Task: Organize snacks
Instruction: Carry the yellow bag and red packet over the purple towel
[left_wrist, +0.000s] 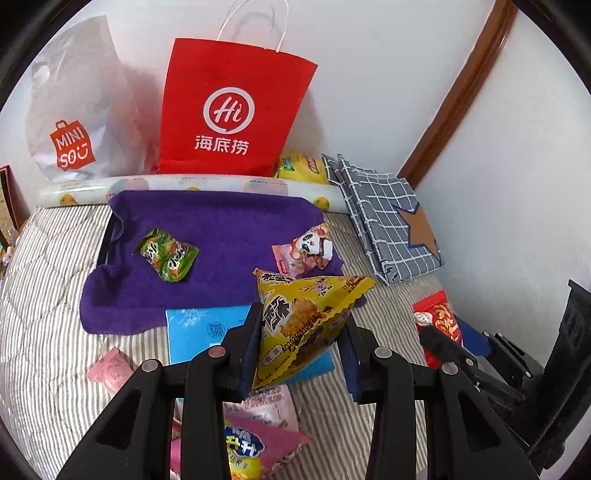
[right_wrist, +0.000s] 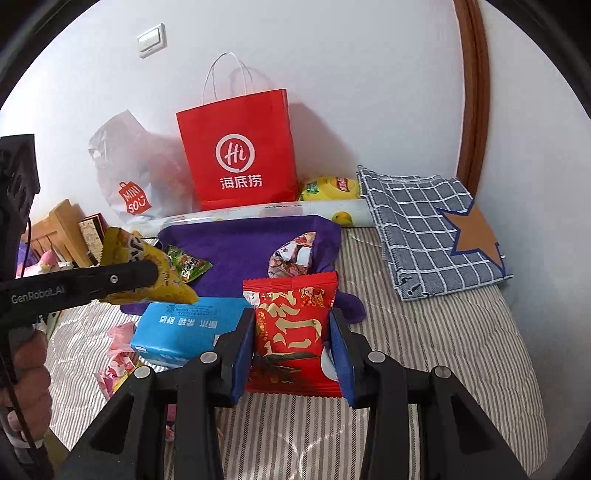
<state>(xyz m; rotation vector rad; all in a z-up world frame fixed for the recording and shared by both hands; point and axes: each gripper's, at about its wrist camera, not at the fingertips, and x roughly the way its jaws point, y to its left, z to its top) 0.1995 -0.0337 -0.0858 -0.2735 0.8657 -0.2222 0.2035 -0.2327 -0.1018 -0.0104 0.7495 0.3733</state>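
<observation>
Left gripper (left_wrist: 301, 332) fingers clamped on yellow snack packet (left_wrist: 303, 325), right gripper (right_wrist: 291, 343) fingers clamped on red snack packet (right_wrist: 291, 332), both above the bed (right_wrist: 443, 350).

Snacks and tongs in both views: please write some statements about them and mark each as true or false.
1. The left tongs grip a yellow snack packet. True.
2. The right tongs are empty. False: they hold a red snack packet.
3. A green snack packet lies on the purple towel. True.
4. The red paper bag lies flat on the bed. False: it stands upright against the wall.
5. The checked cloth covers the purple towel. False: it lies beside it.
</observation>
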